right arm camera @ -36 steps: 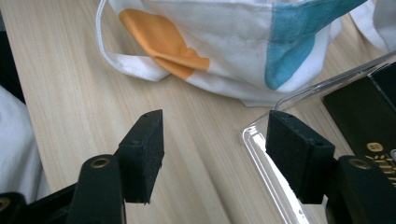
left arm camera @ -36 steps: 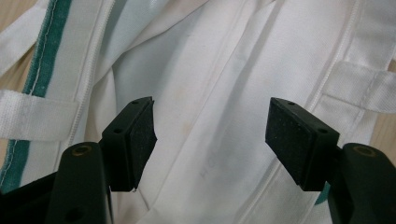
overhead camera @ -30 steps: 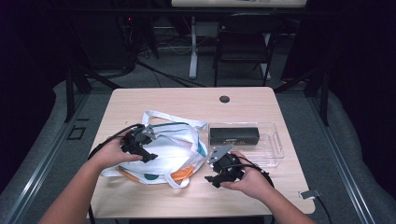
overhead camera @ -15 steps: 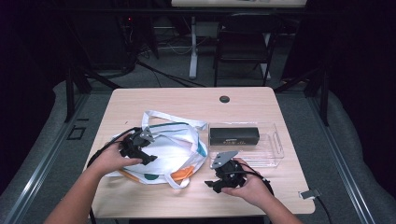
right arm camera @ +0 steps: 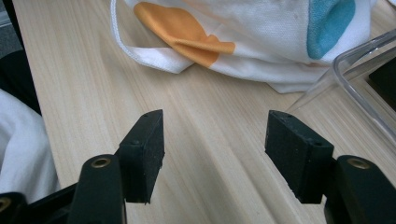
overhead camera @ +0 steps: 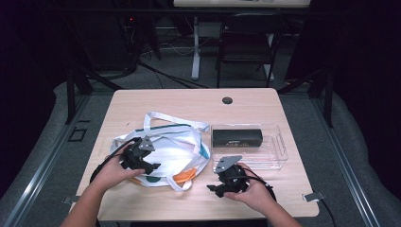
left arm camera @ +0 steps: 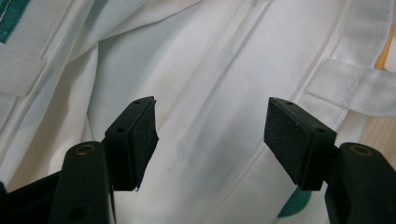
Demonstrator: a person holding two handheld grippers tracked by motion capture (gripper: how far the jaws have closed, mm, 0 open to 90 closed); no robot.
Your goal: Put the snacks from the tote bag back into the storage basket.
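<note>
Item 1, your left gripper (overhead camera: 152,166): jaws spread wide with nothing between the pads, poised over the white tote bag (overhead camera: 170,151), which lies crumpled at centre-left of the high view with its straps (overhead camera: 175,124) trailing toward the top. Item 2, your right gripper (overhead camera: 211,188): jaws likewise apart and empty, low over bare table (overhead camera: 265,101) at lower centre, near the bag's orange patch (right arm camera: 180,32). Item 3, clear tray (overhead camera: 279,153) holding 1 black box (overhead camera: 237,137), right of centre, just beside the bag.

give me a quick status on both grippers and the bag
Left gripper open over the white bag. Right gripper open over bare table, holding nothing. Clear tray beside bag; nothing blocking.
</note>
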